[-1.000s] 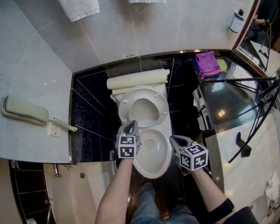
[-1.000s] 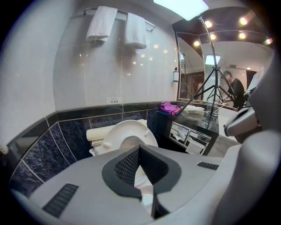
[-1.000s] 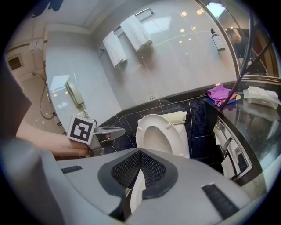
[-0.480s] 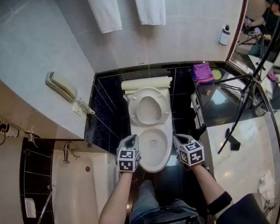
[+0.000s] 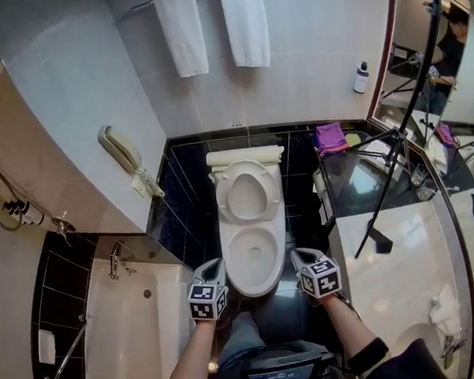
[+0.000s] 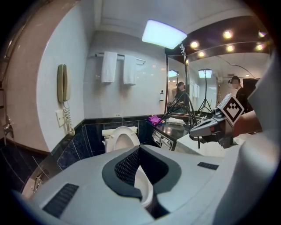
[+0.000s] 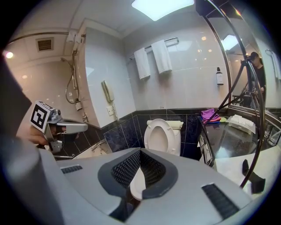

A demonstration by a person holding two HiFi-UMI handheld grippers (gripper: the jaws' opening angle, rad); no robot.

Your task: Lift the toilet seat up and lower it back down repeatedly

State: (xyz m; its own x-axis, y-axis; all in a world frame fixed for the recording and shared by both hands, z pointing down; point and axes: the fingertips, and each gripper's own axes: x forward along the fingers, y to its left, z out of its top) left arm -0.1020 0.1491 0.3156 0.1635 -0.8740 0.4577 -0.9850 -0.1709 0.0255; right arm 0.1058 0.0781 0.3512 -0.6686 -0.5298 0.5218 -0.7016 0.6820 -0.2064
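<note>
Looking down in the head view, the toilet seat (image 5: 245,190) is flipped up and leans back at 12 o'clock against the tank (image 5: 245,156), so the bowl (image 5: 254,256) is wide open. My guess is it's parked at the top of a lift and the next job is bringing it down again.

Neither set of tongs is on it. The left tongs (image 5: 213,267) hang at the bowl's 8 o'clock and the right tongs (image 5: 298,256) at its 4 o'clock, both near the front rim and well apart from the seat. Each gripper view shows the jaws closed together with nothing between them, just the toilet off in the distance.

As for the surroundings:
- The bathtub (image 5: 138,333) is at 9 o'clock.
- A wall phone (image 5: 118,149) is up at 10 o'clock.
- Two towels (image 5: 213,26) hang at 12 o'clock.
- The shiny bench (image 5: 390,237) runs along 3 o'clock, with a purple cloth (image 5: 330,135) at its far end.
- A tripod (image 5: 395,158) is planted on the bench.

The straight line to the seat looks open to me. That tripod leg is the thing I'd watch with the right elbow.
</note>
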